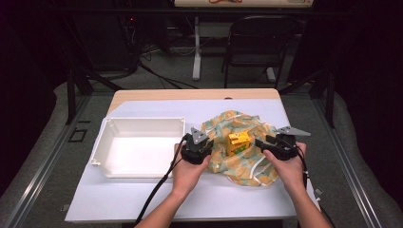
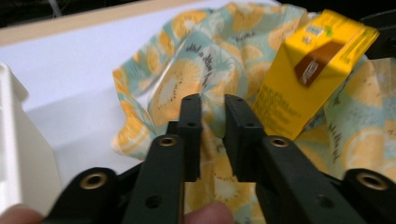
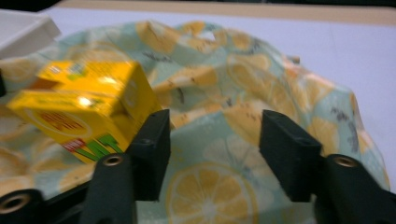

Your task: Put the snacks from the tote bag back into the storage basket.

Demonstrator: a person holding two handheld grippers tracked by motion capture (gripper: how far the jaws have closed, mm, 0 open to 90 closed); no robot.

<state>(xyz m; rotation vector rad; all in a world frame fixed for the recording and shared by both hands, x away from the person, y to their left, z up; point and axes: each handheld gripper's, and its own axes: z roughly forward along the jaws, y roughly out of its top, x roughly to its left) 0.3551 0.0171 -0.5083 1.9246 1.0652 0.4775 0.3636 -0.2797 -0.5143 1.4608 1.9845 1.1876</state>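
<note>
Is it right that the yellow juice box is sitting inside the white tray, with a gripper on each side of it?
Not quite. The yellow juice box sits on the lemon-print cloth, not inside the white tray, which lies empty to the left. The high view shows this. The left gripper and the right gripper do flank the box.
</note>
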